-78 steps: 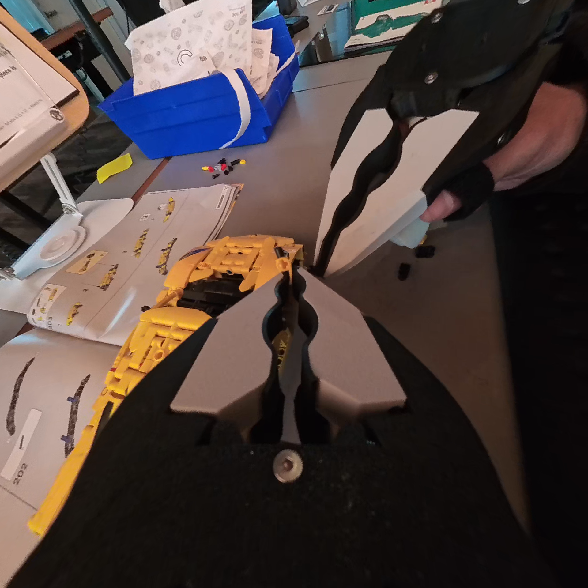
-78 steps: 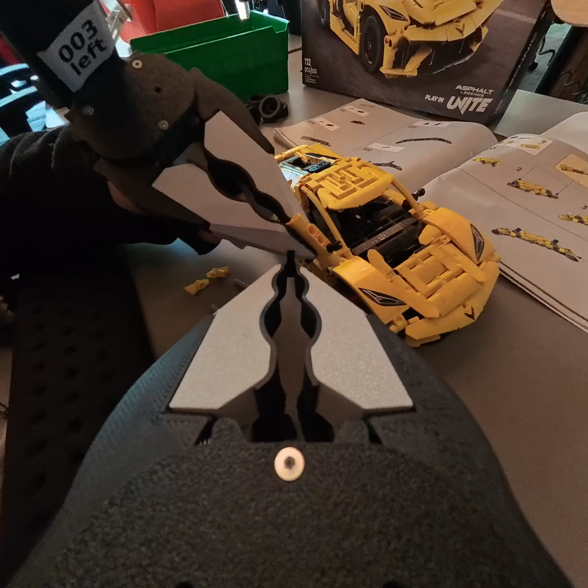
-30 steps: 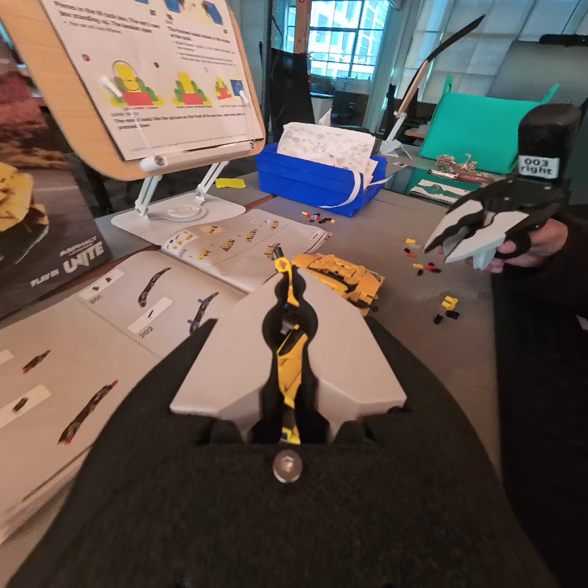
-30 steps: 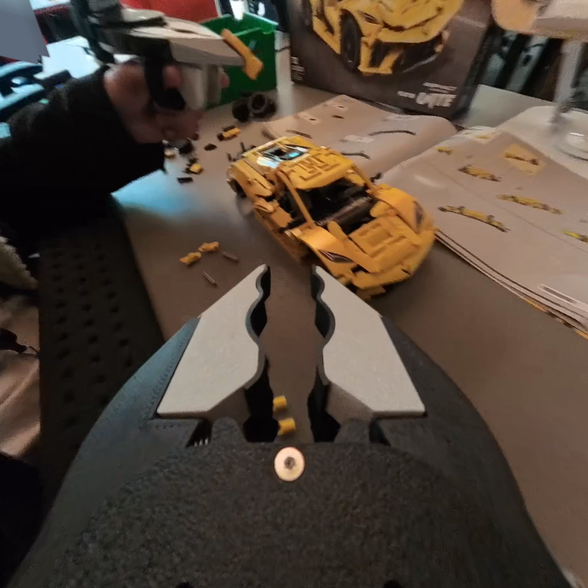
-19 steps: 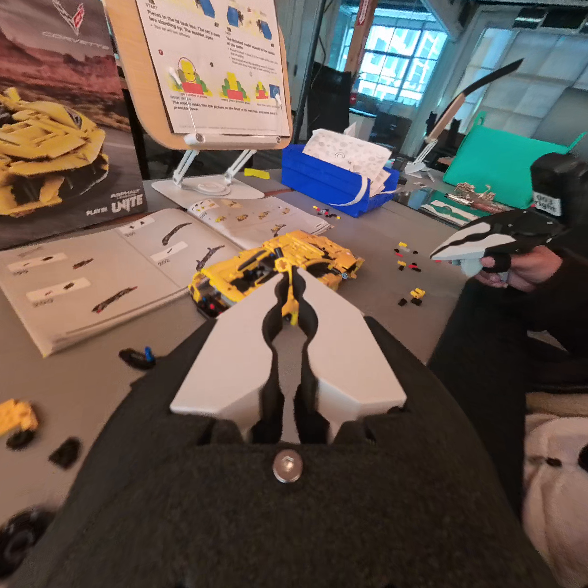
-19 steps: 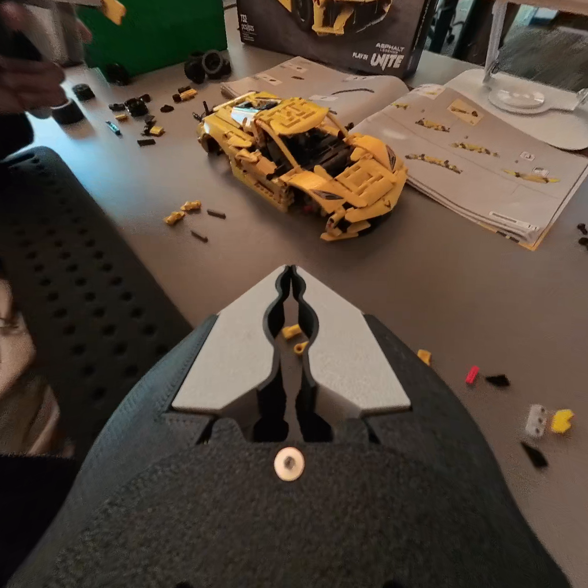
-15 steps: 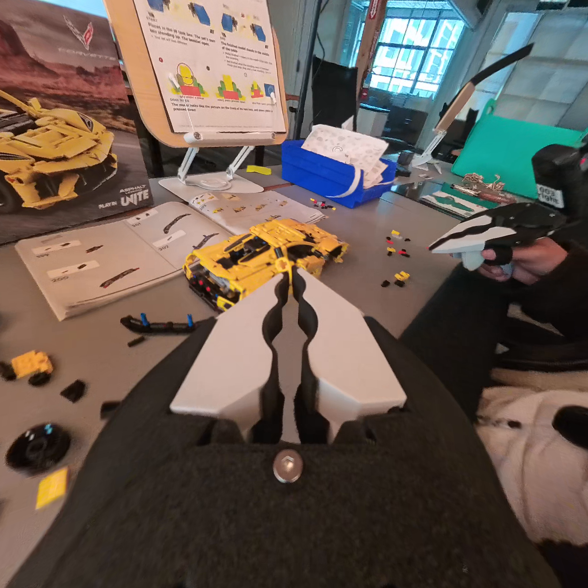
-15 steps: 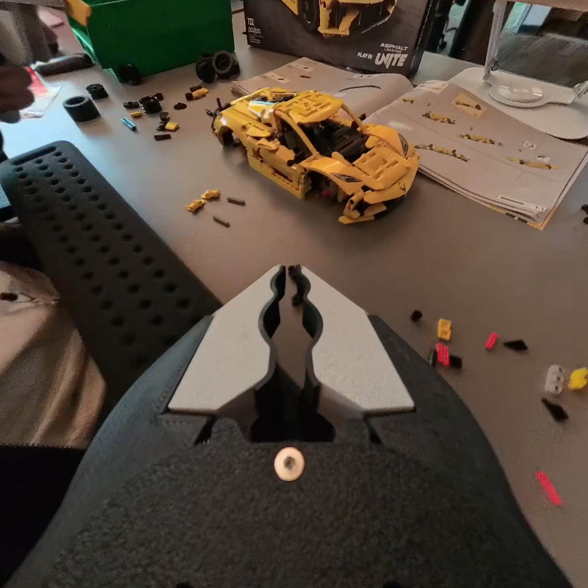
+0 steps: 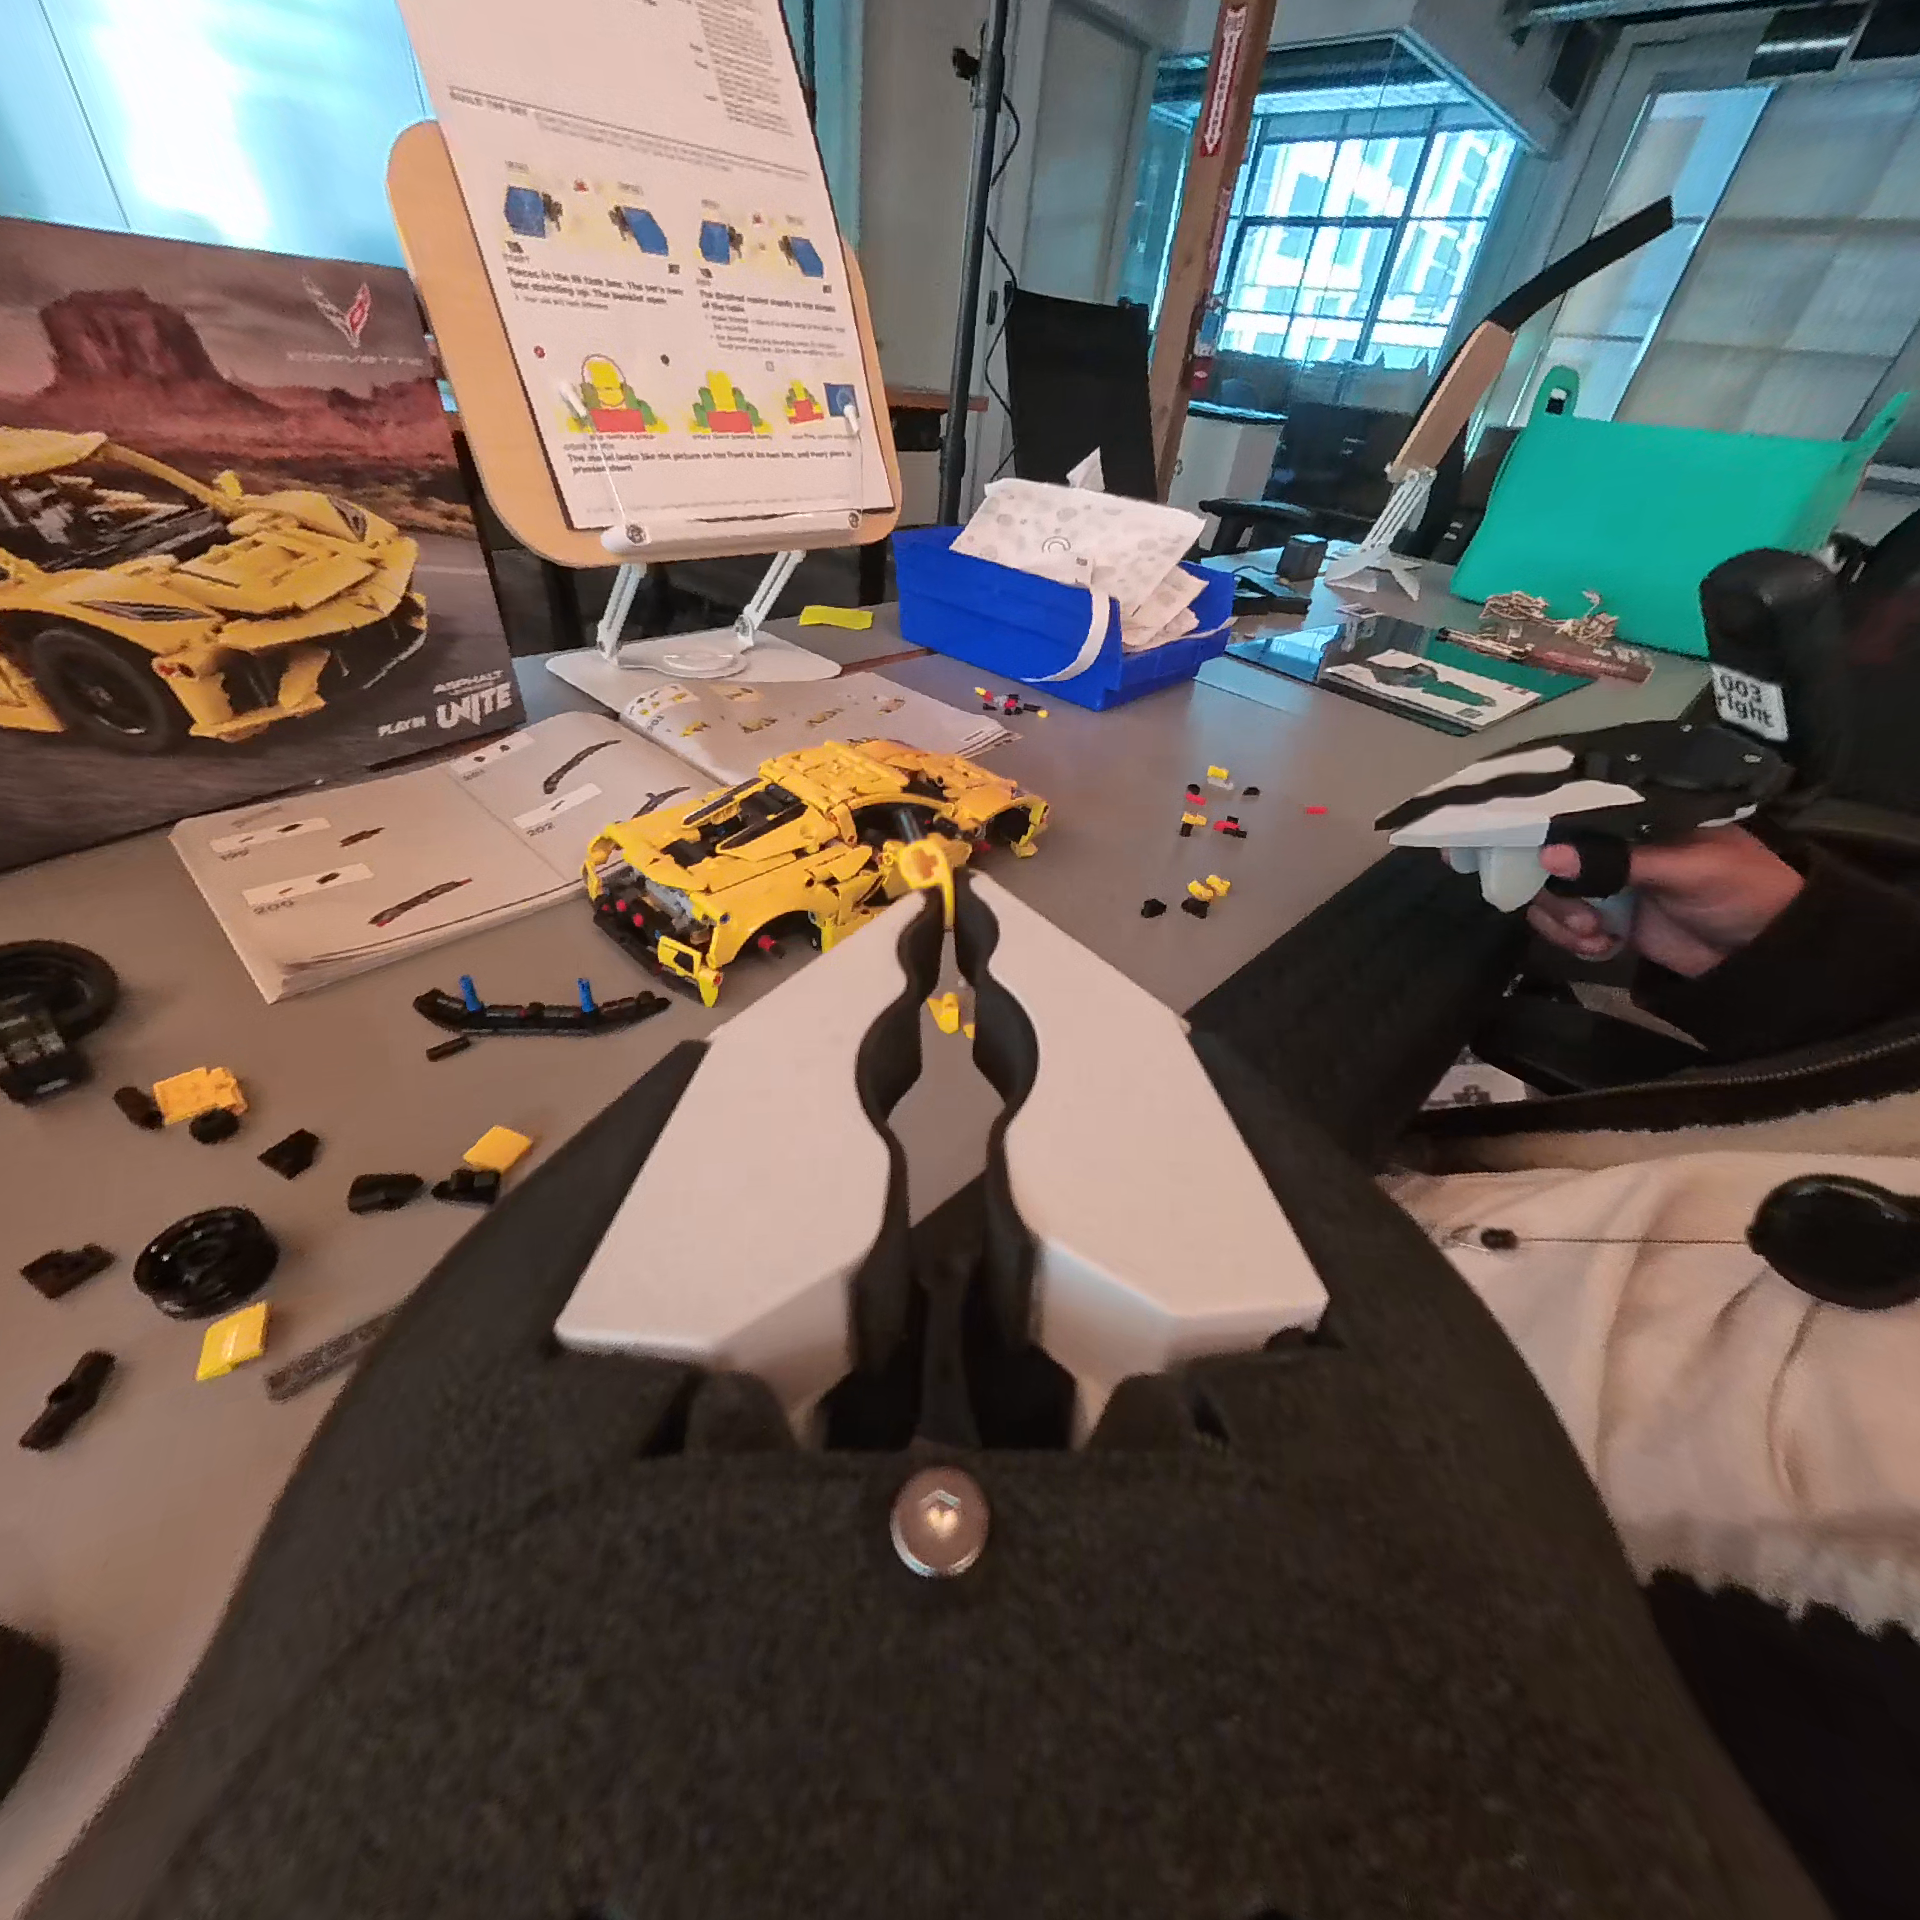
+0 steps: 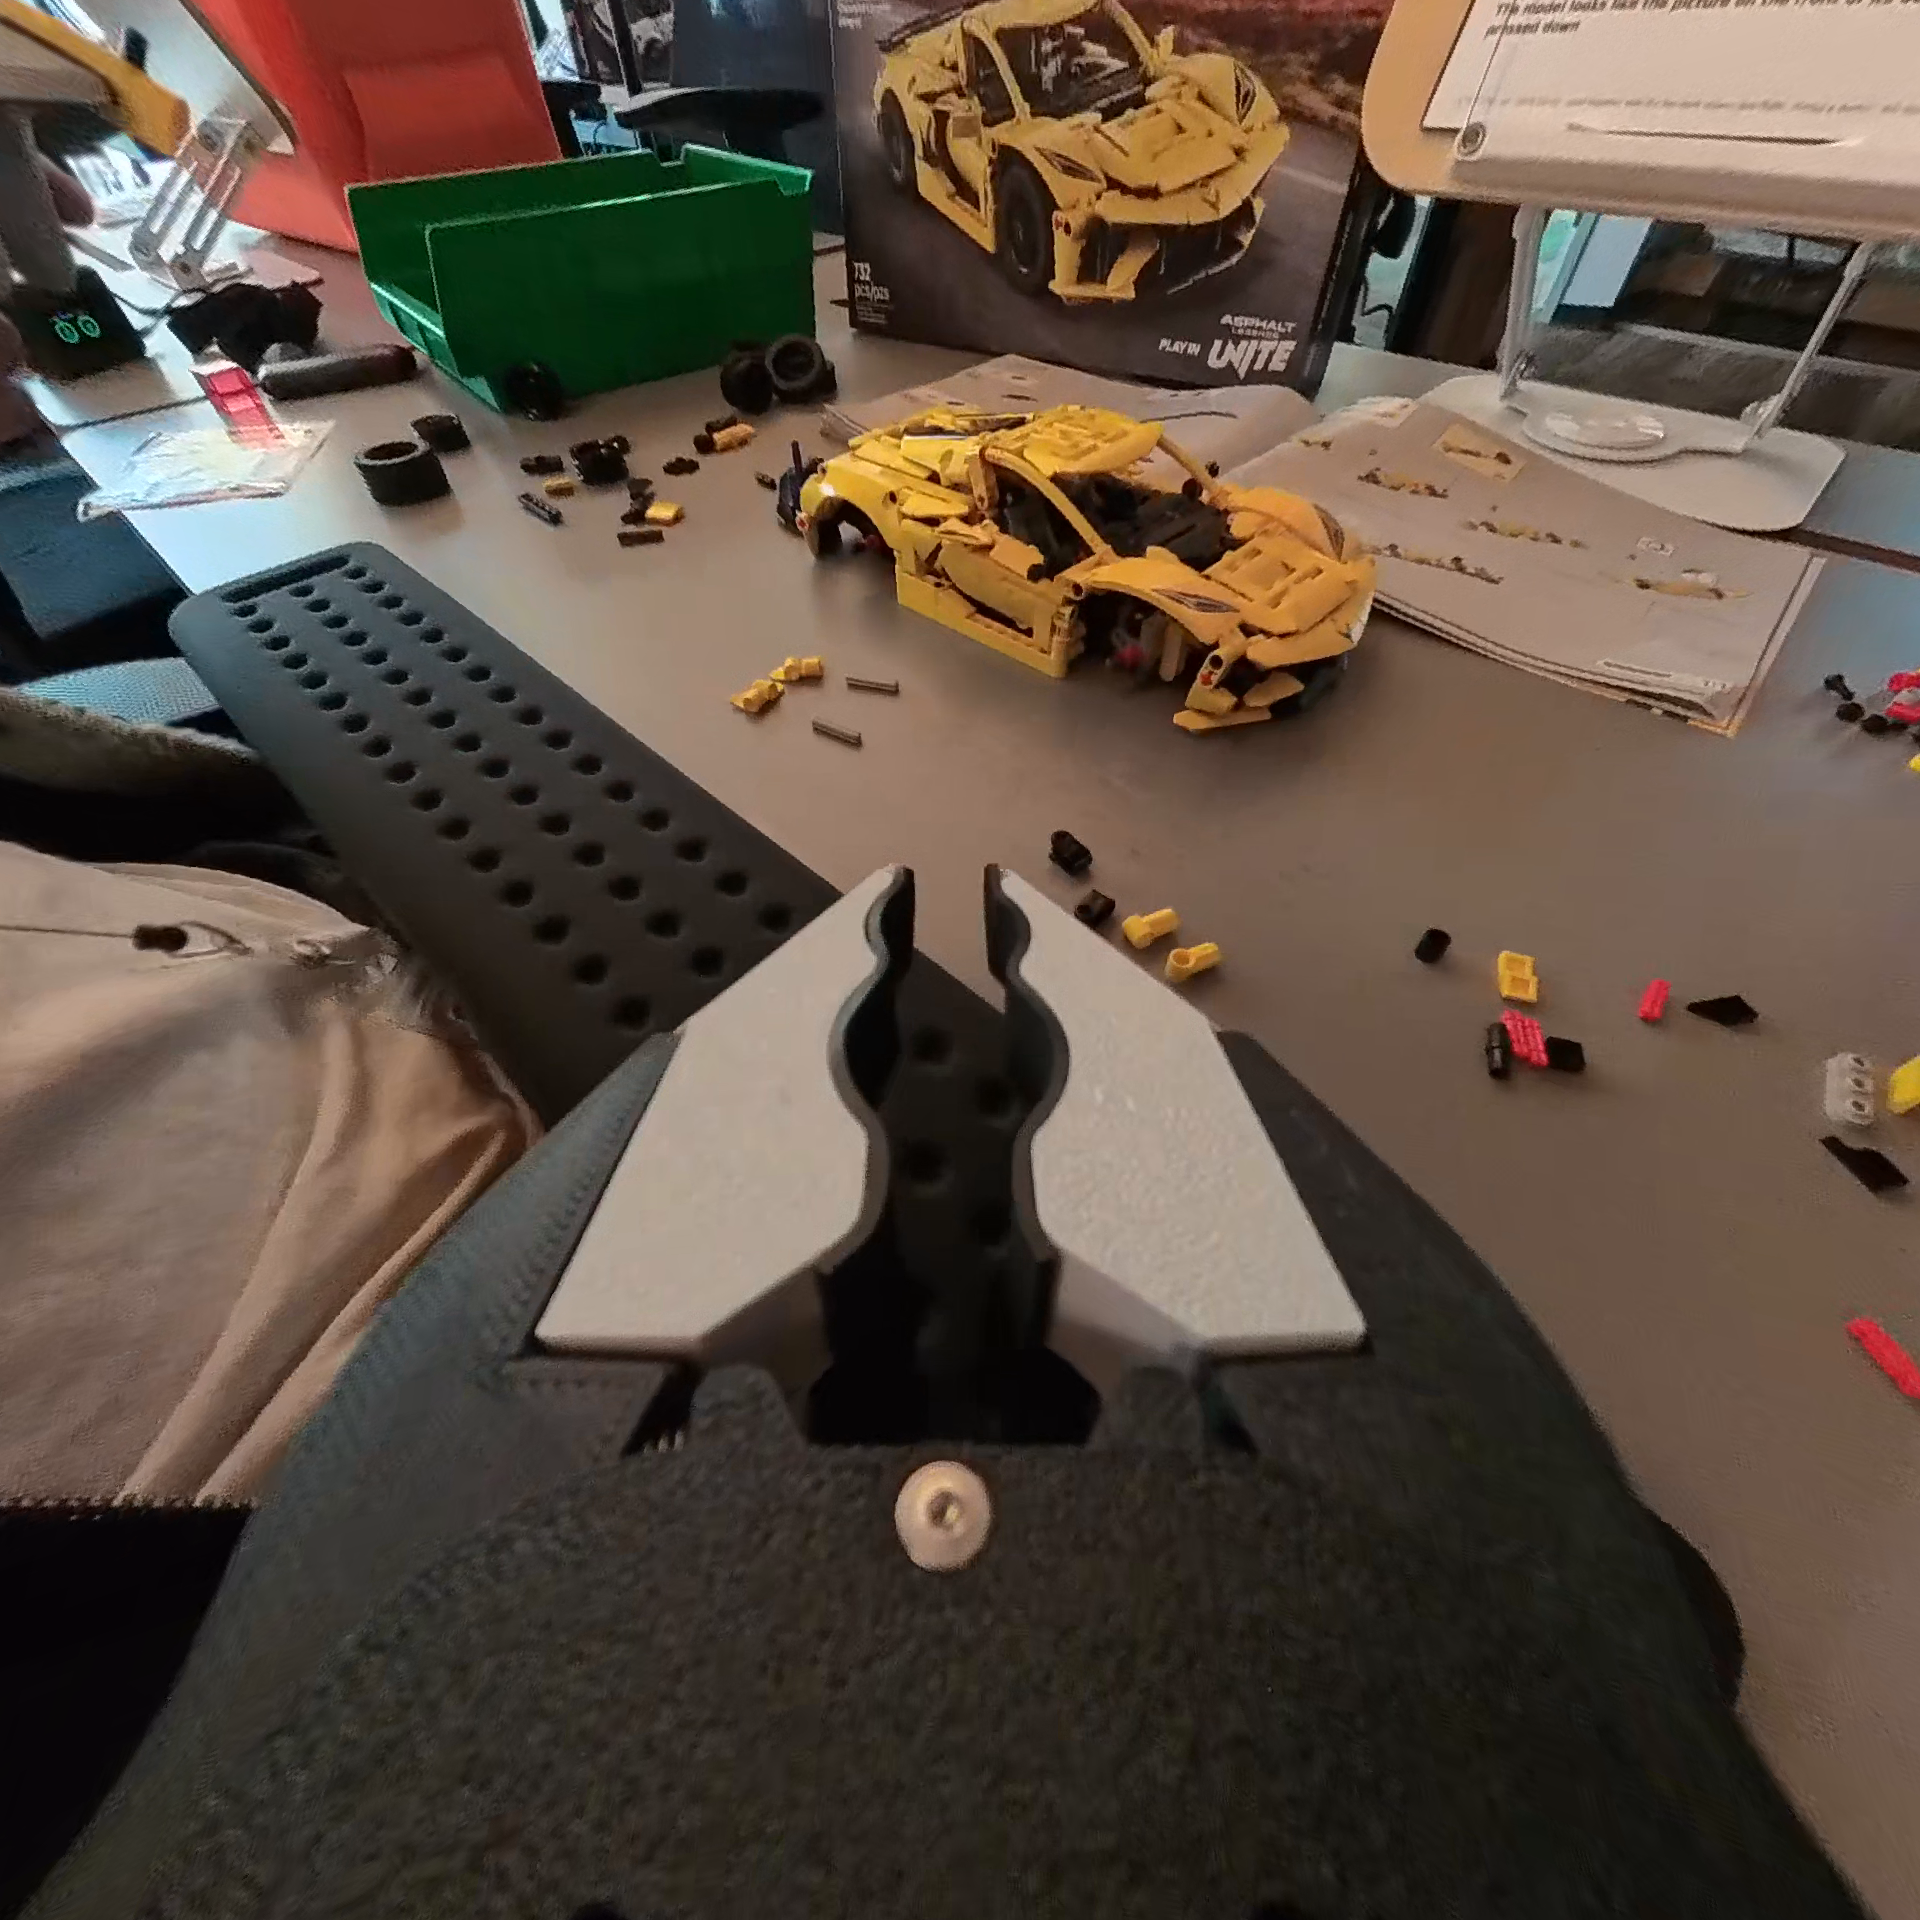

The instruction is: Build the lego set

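Yellow and partly built, the lego car sits on the grey worktop beside the open instruction booklet, loose pieces scattered around it. The left hand-held gripper is held above the worktop, pinching a thin yellow lego piece at its tips. The right hand-held gripper is slightly parted and empty, well short of the car.

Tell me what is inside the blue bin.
The blue bin holds crumpled white patterned paper bags that stick up above its rim. Anything beneath them is covered.
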